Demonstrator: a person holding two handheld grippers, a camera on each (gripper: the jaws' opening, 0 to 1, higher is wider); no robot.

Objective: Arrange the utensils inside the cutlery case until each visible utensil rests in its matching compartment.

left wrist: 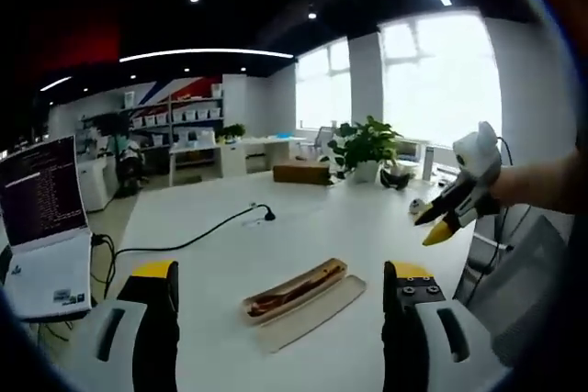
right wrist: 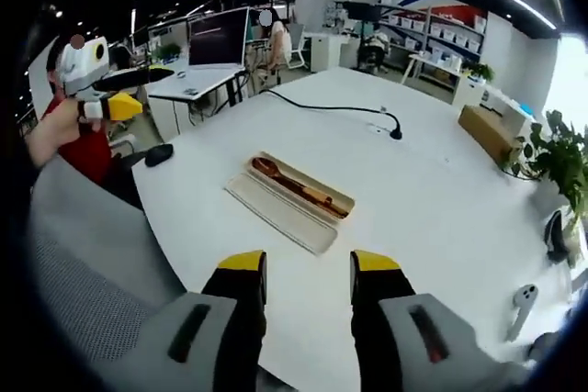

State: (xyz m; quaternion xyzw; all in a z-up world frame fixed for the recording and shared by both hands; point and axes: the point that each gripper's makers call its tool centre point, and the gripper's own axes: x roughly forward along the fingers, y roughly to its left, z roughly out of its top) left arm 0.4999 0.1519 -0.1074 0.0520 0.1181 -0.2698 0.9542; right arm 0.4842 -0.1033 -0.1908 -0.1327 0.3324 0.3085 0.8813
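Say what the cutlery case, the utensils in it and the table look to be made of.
Cutlery case: matte beige, likely plastic or wheat-straw composite; smooth moulded rounded edges, lid lying beside it.
Utensils: probably wood; warm reddish-brown with a slight sheen, spoon bowl visible.
Table: white, smooth, faintly glossy, probably laminate; no grain shows.
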